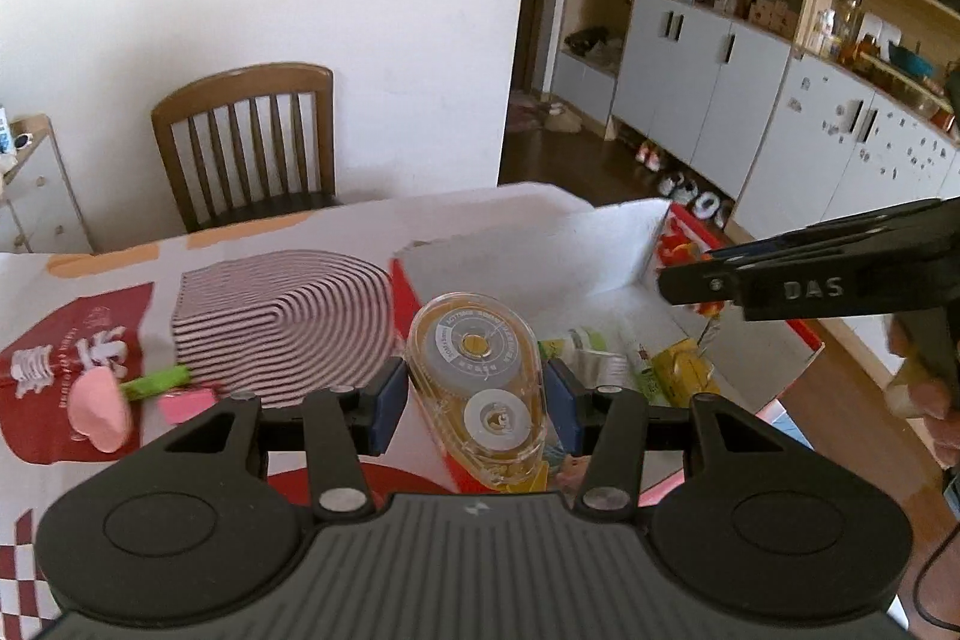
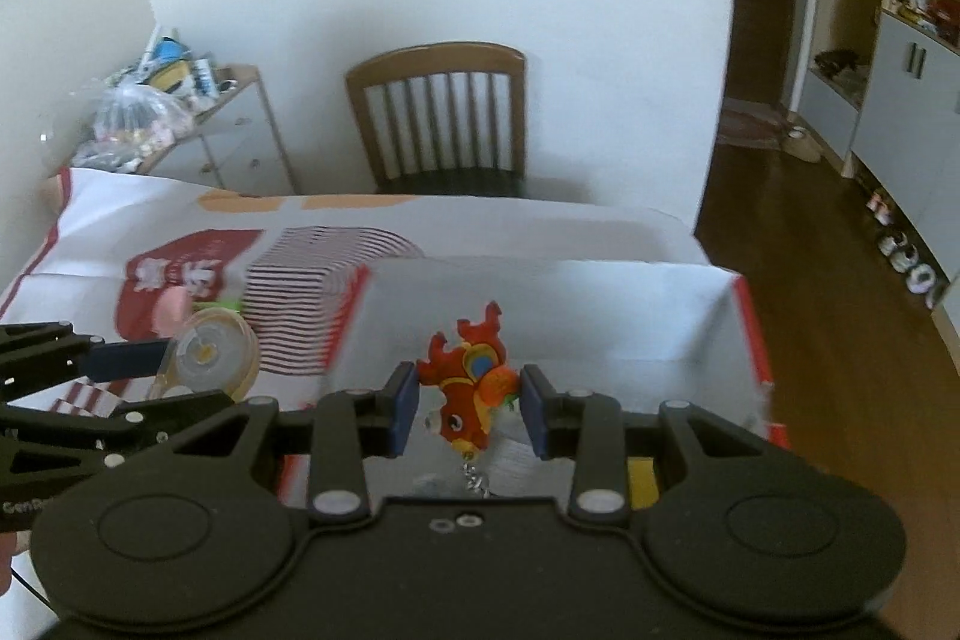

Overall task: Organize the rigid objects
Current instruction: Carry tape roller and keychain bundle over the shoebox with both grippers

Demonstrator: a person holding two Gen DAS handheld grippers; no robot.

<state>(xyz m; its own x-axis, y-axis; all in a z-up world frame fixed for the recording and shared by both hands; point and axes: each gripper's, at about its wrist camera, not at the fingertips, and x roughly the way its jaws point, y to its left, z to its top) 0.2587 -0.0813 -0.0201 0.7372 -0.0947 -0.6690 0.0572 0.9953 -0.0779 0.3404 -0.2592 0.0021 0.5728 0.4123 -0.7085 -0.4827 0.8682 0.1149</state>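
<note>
Yellow-tinted clear plastic at the centre of the left wrist view: a tape dispenser (image 1: 477, 388), clamped between the blue pads (image 1: 387, 403) of the left gripper (image 1: 477, 403), held above the near wall of a white box (image 1: 600, 244) with red outer sides. Inside the box, lower middle of that frame, a jumble of small packets (image 1: 678, 370), green, white and yellow, too crowded to name singly. Open white floor toward the box's far corner.

In the right wrist view, centre frame, the right gripper (image 2: 468, 406) closed on a red and orange toy figure (image 2: 471, 382), a short chain (image 2: 474, 478) dangling beneath it, all over the box's interior. Box rim (image 2: 750, 328) running up the right side of that frame, with wooden floor beyond and nothing between.

Left of the box, on the printed tablecloth (image 1: 90, 316): a striped patch of the print just beside the box wall, then a pink soft piece (image 1: 99, 409) touching a green stick (image 1: 156, 382), and a pink block (image 1: 186, 400) near them, lower left of the left view. Both grippers close together over the box's near edge, the left one entering the lower left of the right view. A wooden chair (image 2: 438, 124) behind the table's far edge, well apart, against the white wall.
</note>
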